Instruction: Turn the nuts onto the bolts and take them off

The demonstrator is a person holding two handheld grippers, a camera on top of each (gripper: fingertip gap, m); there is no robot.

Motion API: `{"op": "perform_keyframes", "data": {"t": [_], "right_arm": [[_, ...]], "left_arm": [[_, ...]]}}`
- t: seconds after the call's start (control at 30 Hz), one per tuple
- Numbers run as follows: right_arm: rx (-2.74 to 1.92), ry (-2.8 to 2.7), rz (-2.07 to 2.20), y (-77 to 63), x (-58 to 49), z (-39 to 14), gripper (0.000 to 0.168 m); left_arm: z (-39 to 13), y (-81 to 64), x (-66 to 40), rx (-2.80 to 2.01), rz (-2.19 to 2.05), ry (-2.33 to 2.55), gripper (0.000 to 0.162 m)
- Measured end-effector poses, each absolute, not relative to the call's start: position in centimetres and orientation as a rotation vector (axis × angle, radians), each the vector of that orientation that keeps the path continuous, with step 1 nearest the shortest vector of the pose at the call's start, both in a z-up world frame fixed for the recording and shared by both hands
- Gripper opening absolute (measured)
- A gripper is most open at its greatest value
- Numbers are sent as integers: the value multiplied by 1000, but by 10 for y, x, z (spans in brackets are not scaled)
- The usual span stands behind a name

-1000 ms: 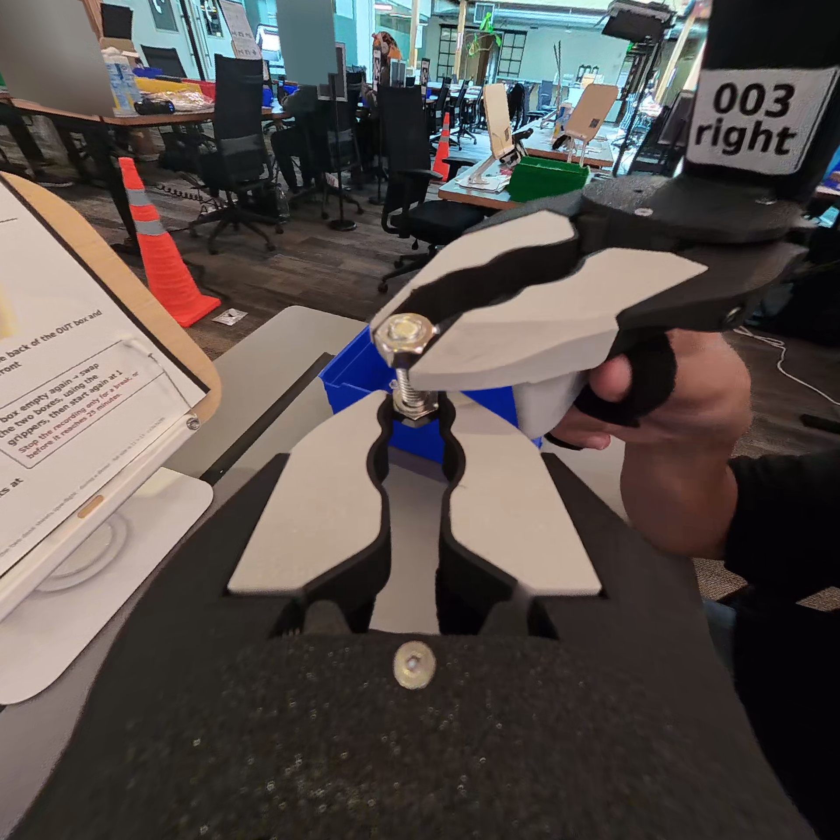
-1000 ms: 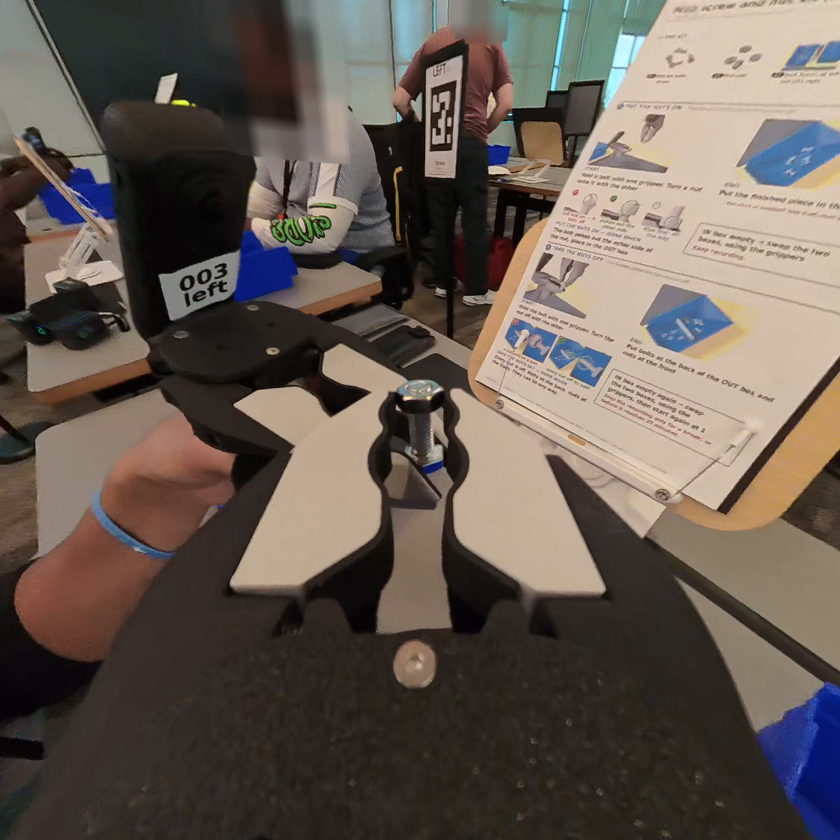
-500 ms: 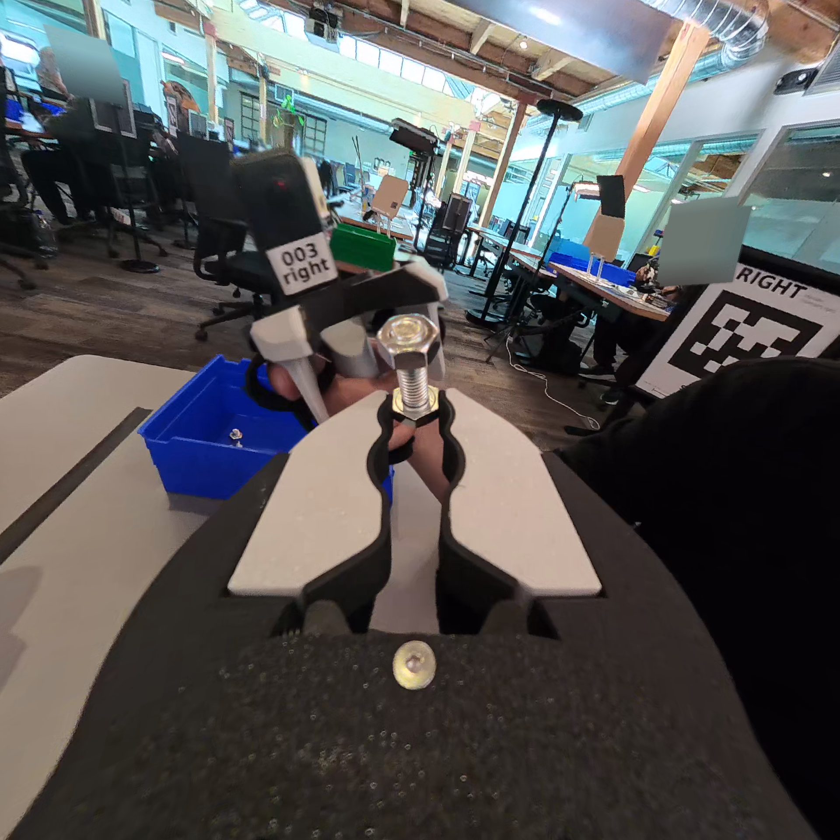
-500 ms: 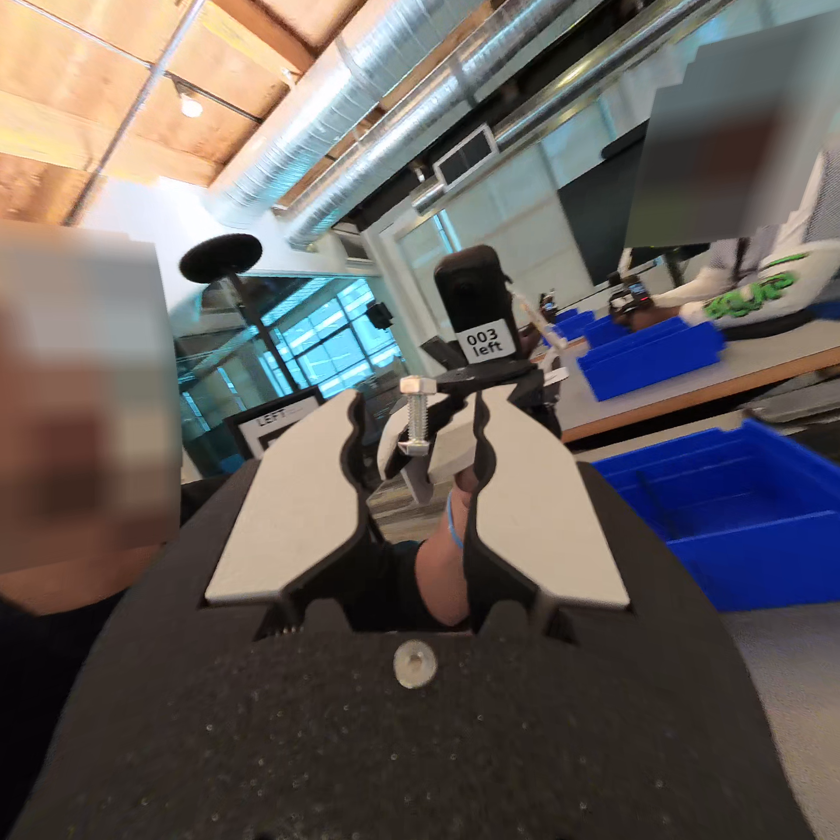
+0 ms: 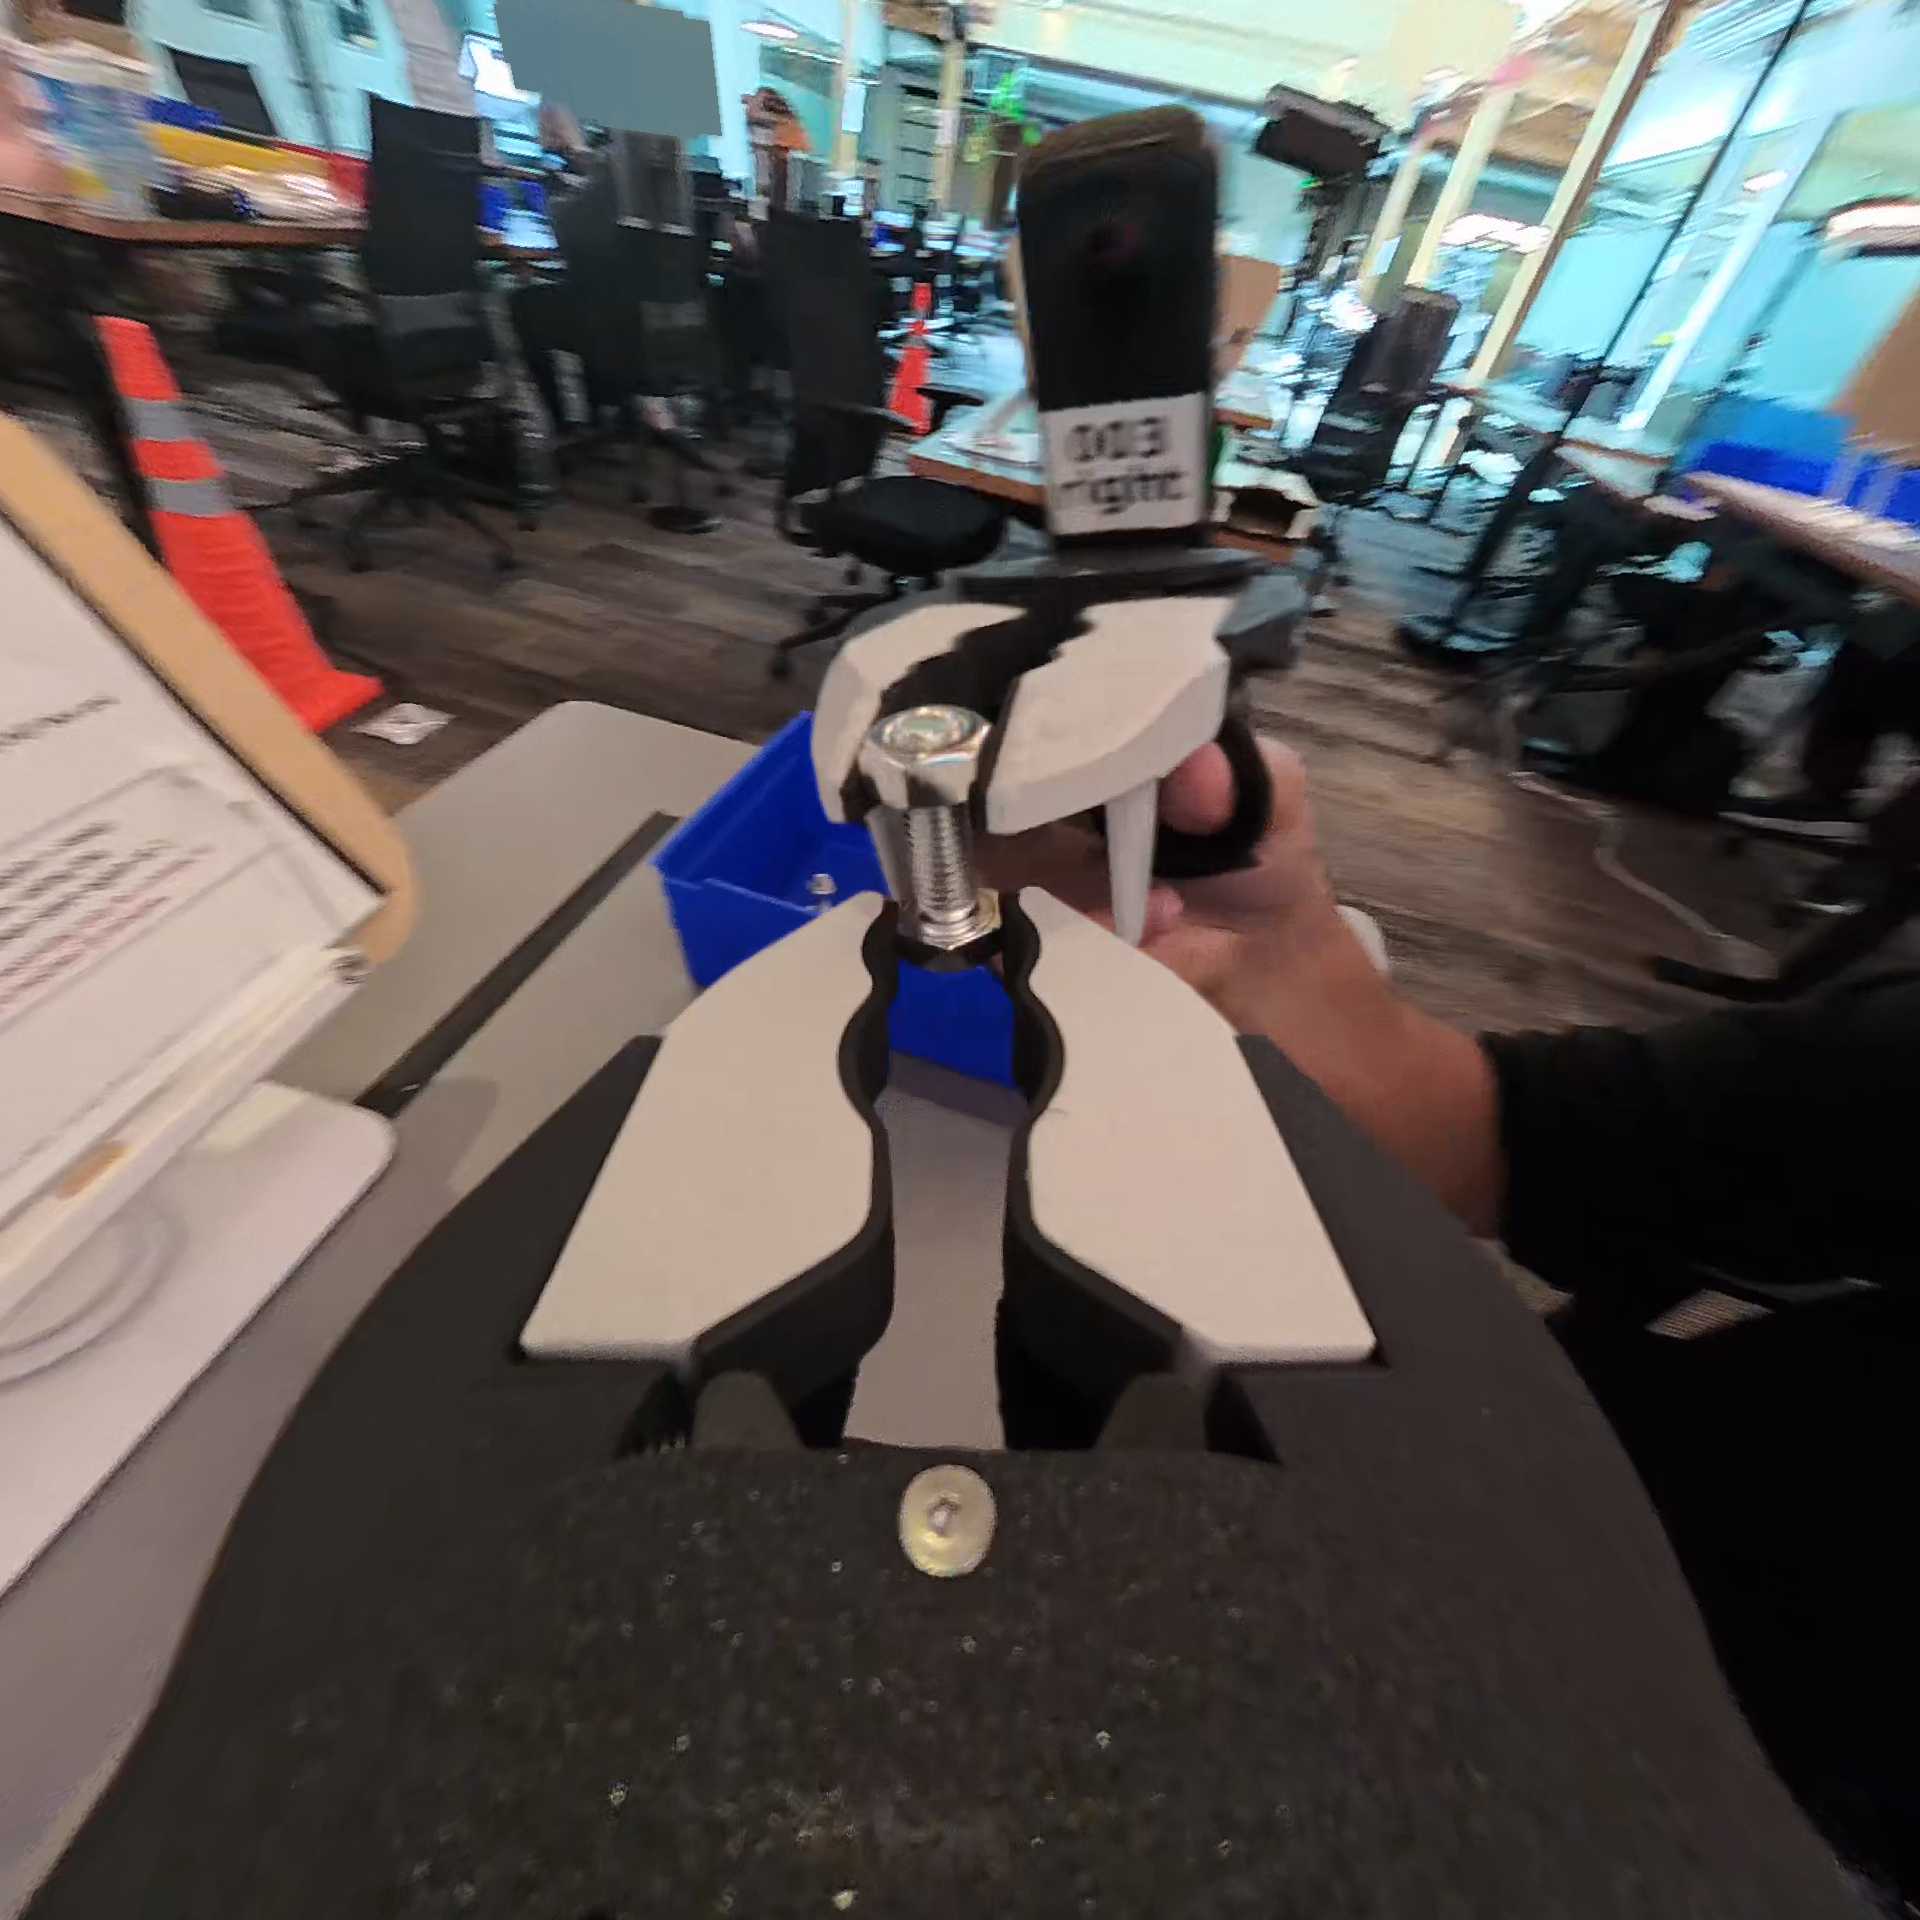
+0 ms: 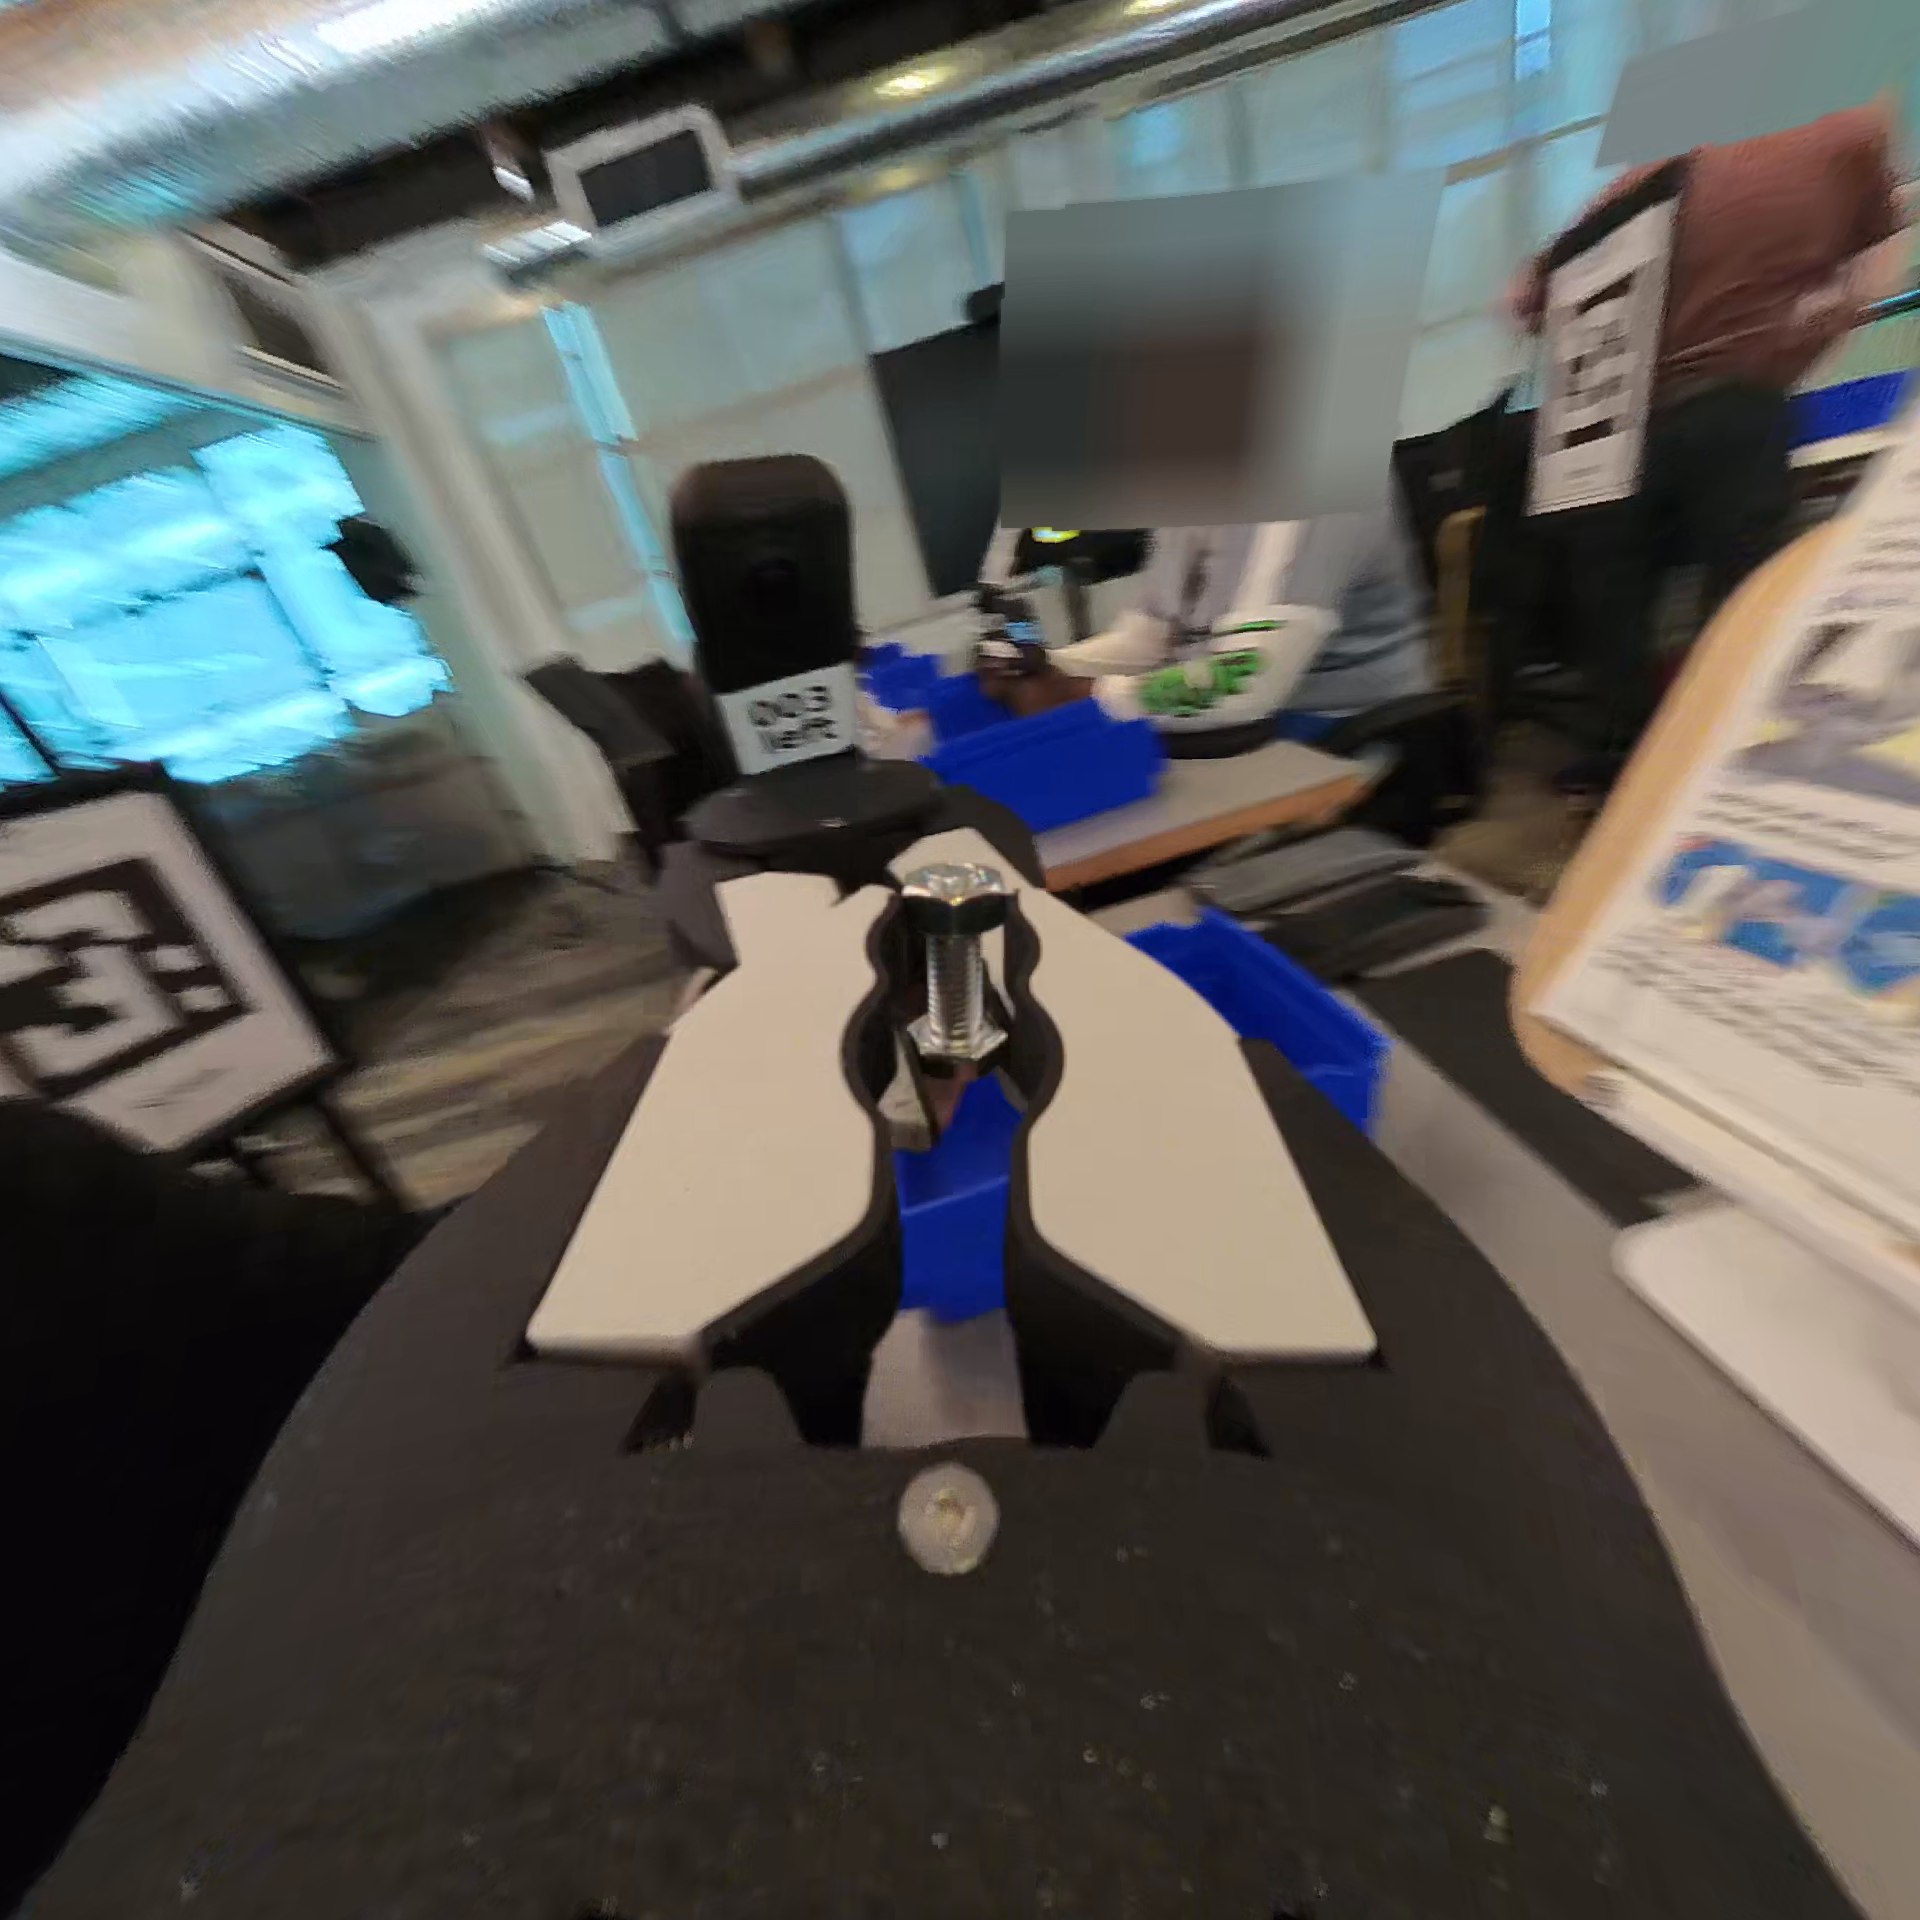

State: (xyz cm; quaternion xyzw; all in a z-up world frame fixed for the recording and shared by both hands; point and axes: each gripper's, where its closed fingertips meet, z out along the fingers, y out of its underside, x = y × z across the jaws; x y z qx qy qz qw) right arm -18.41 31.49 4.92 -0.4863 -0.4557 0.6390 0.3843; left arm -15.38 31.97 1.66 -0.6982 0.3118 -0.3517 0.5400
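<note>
A silver bolt point(image 5: 928, 821) stands upright in the air with a nut point(image 5: 948, 927) near the low end of its thread. My left gripper point(image 5: 945, 920) is shut on the nut. My right gripper point(image 5: 920, 774) comes in from the far side and is shut on the bolt's hex head point(image 5: 925, 740). In the right wrist view my right gripper point(image 6: 953, 914) grips the bolt head point(image 6: 953, 896), and the nut point(image 6: 954, 1036) sits lower on the thread between the left gripper's fingers.
A blue bin point(image 5: 764, 862) holding a loose bolt point(image 5: 821, 885) stands on the grey table point(image 5: 520, 821) just beyond the grippers; it also shows in the right wrist view point(image 6: 1288, 1003). An instruction board on a stand point(image 5: 156, 831) is to my left. A person's hand point(image 5: 1247, 925) holds the right gripper. My two grippers' fingertips are within a few centimetres of each other.
Half a second ago the right gripper was open and away from the bolt. Now it has come back and shut on the bolt head. Both views have swung back toward the table.
</note>
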Motion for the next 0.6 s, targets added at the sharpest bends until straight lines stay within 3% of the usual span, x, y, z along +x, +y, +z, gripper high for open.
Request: {"op": "perform_keyframes", "data": {"t": [0.17, 0.3, 0.37, 0.47, 0.6], "right_arm": [[-1443, -1045, 1170, 333, -188, 38, 17], [-1493, -993, 1036, 334, -187, 37, 17], [-1461, -1037, 1068, 328, -187, 40, 21], [-1315, -1147, 1309, 307, -183, 54, 45], [-1119, -1267, 1685, 286, -166, 66, 48]], "left_arm": [[6, 338, -164, -1720, -586, 701, 18], [5, 340, -163, -1718, -562, 702, 18], [7, 336, -162, -1704, -613, 712, 18], [16, 324, -157, -1661, -775, 732, 18], [30, 295, -144, -1563, -1094, 811, 18]]}}
